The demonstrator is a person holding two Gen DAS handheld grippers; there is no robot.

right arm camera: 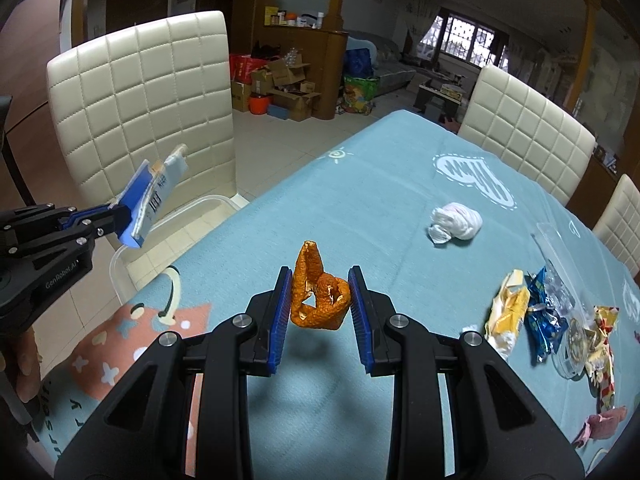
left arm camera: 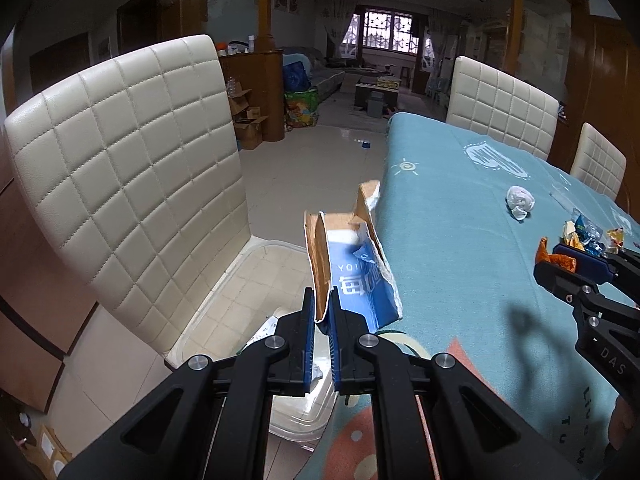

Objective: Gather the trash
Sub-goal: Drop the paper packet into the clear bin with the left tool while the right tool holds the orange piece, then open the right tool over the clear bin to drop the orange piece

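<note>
In the left wrist view, the left hand-held gripper (left arm camera: 322,320) is clenched on a torn blue carton (left arm camera: 352,264), held off the table's (left arm camera: 460,280) left edge over a clear bin (left arm camera: 224,280). In the right wrist view, the right hand-held gripper (right arm camera: 319,300) grasps an orange peel (right arm camera: 320,296) above the table near that edge.

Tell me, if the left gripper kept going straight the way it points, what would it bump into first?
Probably the clear plastic bin on the floor just ahead of the left gripper, which holds a torn blue carton; beyond stands the cream chair. Depth is hard to judge.
</note>
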